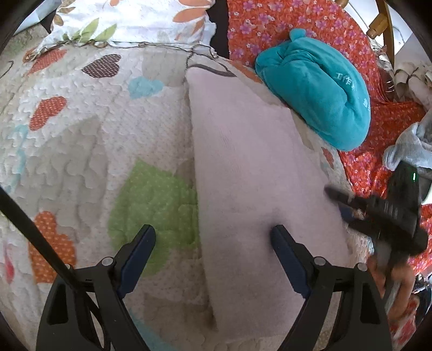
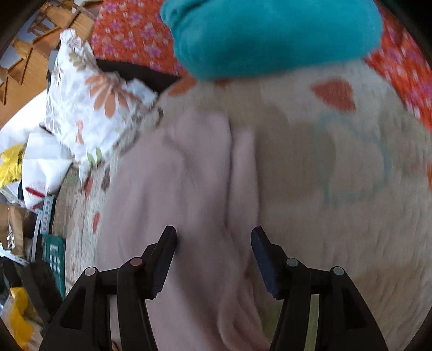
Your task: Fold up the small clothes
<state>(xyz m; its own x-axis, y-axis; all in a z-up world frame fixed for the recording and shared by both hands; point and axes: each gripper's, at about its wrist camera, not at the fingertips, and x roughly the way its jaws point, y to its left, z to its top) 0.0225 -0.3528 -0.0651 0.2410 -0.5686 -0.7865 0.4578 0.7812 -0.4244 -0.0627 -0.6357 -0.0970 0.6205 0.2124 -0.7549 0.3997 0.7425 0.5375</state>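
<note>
A pale pink garment lies folded into a long flat strip on the heart-patterned quilt. My left gripper hovers open over the strip's near left edge, one finger above the quilt and the other above the pink cloth. My right gripper reaches in from the right, held by a hand, at the strip's right edge. The blurred right wrist view shows the right gripper open above the pink garment, with nothing pressed between its pads. A folded teal garment sits beyond.
An orange floral sheet covers the bed's far right, with a grey cloth heaped on it. A leaf-print pillow lies at the back. Wooden chairs, a green basket and clutter stand off the bed's left side.
</note>
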